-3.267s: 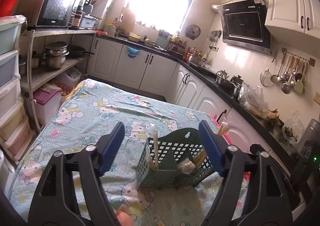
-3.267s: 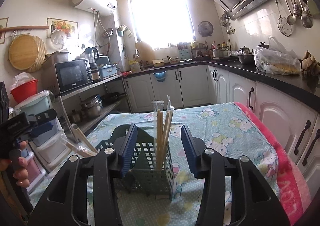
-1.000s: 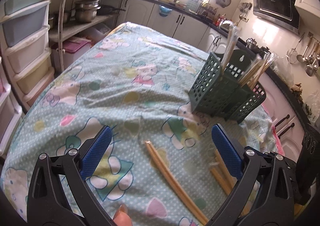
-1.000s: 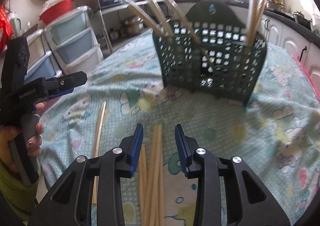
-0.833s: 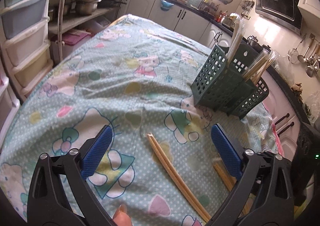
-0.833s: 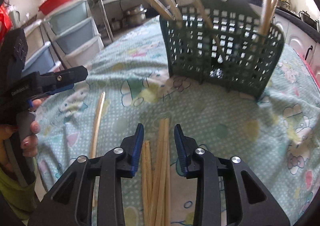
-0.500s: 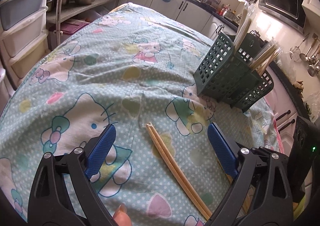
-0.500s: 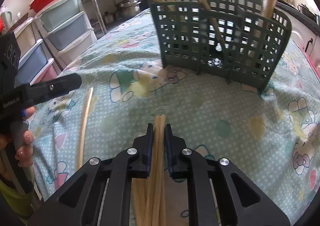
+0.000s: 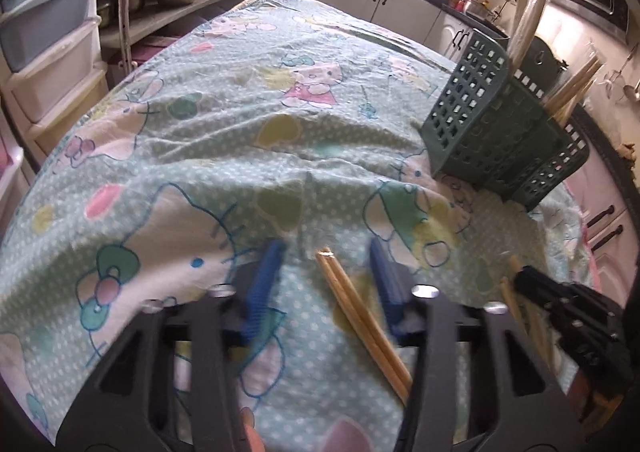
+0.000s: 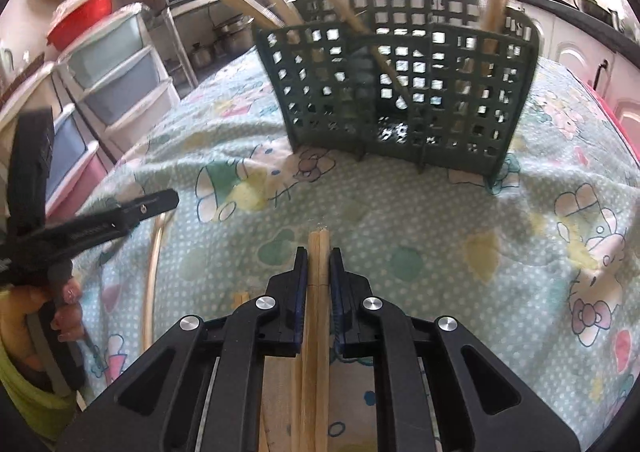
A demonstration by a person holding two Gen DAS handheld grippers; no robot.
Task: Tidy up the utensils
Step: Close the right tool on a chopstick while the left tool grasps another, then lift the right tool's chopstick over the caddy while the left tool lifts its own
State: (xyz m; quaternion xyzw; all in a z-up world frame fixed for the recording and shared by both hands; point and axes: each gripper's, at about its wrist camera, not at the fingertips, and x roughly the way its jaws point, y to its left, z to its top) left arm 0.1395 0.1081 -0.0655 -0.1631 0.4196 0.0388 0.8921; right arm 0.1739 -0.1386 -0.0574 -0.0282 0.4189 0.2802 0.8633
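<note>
The table (image 9: 224, 100) is covered by a soft, wrinkled cartoon-print cloth, so anything lying on it can be expected to sink slightly and slide when pushed. Toward the far right corner of the table a green lattice basket (image 10: 400, 92) is stood upright, with chopsticks already leaning out of its compartments; it is judged light and easily tipped.

Near the front edge of the table, two sets of wooden chopsticks are laid. One pair (image 9: 360, 312) is seen between the blue pads of the left gripper (image 9: 326, 276), whose jaws are closing around it; the pads are not yet pressed on the wood. The other bundle (image 10: 318, 272) is clamped by the right gripper (image 10: 319, 264), whose jaws are narrowed onto it a little behind the far tips.

The chopsticks are judged light, stiff and smooth, liable to roll, splay or pivot if pinched at one end. A hold nearer the middle, across both sticks together, would probably be steadier. Loose sticks beside the clamped bundle could be dragged along.
</note>
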